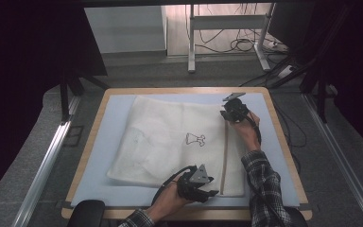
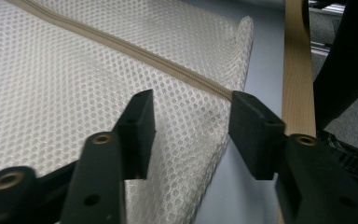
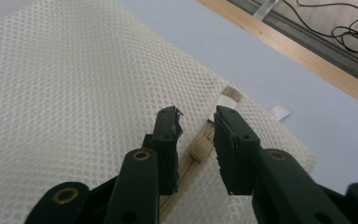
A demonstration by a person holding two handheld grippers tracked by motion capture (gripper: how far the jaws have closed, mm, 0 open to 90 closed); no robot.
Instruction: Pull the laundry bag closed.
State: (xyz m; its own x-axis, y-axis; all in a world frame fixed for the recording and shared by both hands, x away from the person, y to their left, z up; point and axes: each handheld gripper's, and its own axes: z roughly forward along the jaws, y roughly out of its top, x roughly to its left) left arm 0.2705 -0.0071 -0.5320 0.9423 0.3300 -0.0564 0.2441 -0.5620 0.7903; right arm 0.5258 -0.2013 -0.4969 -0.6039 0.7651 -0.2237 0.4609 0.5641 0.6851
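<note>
Both grippers sit over the mesh bag (image 1: 170,142) w/ jaws apart, gripping nothing. Left gripper (image 2: 191,135) at the zipper's (image 2: 135,51) near end; right gripper (image 3: 198,135) straddles the zipper pull (image 3: 199,150).

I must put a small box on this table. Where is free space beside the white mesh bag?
The widest bare strip of the pale blue mat lies between the white mesh laundry bag and the wooden table edge at left. A narrower strip runs along the far side. It is crowded by the beige zipper, where the left gripper and right gripper work.

Black two-jaw grippers (image 1: 216,192) (image 1: 225,115) with brass-ringed screw holes, grey three-cornered plates, black cables; dark plaid sleeves (image 1: 264,179).
</note>
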